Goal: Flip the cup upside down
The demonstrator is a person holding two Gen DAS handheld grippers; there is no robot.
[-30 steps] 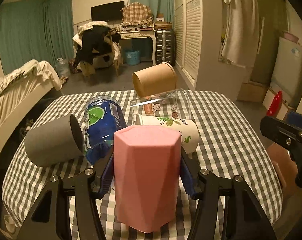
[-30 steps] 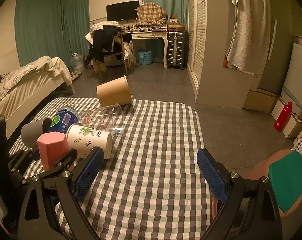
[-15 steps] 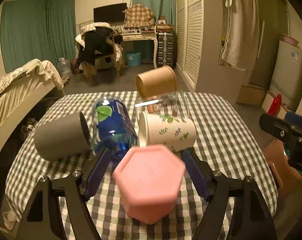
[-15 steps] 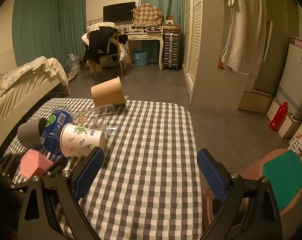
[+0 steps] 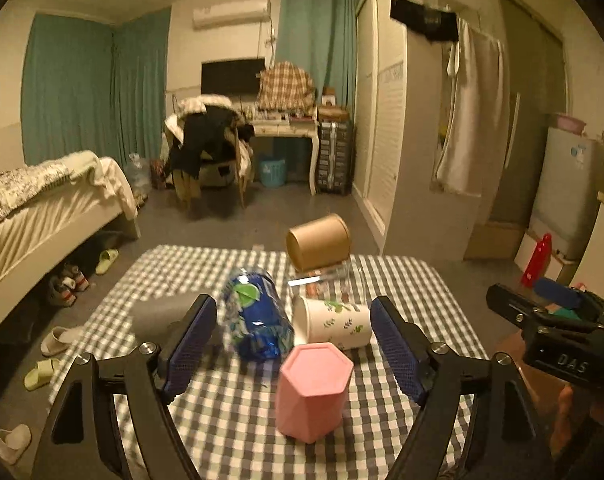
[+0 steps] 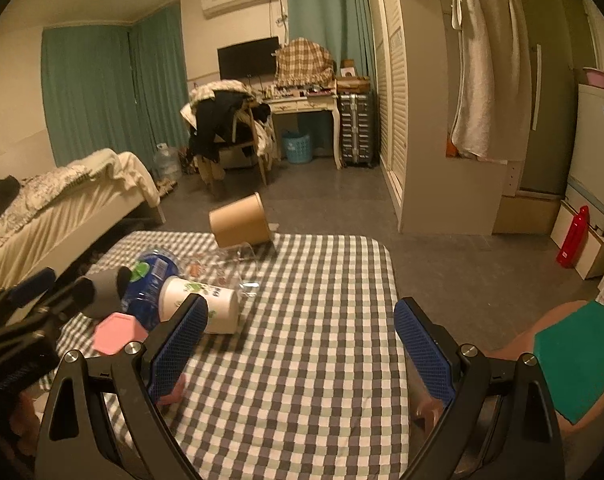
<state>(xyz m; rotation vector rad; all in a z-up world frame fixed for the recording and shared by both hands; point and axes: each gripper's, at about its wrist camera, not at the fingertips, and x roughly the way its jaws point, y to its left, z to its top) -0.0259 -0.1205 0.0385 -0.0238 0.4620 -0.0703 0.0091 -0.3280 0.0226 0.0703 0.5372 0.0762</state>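
Note:
A pink hexagonal cup (image 5: 312, 392) stands upside down, closed base up, on the checked tablecloth (image 5: 406, 288) near its front edge. It also shows in the right wrist view (image 6: 115, 334). My left gripper (image 5: 293, 344) is open and raised above and behind the pink cup, not touching it. My right gripper (image 6: 297, 344) is open and empty over the right part of the cloth (image 6: 326, 280).
Behind the pink cup lie a grey cup (image 5: 157, 316), a blue bottle (image 5: 253, 320), a white leaf-print cup (image 5: 334, 322), a clear glass (image 5: 330, 280) and a brown paper cup (image 5: 318, 242), all on their sides. A bed (image 5: 41, 216) stands left.
My left gripper let go of the pink cup, opened wide and lifted back. The cup now stands free on the cloth. The right gripper rose slightly.

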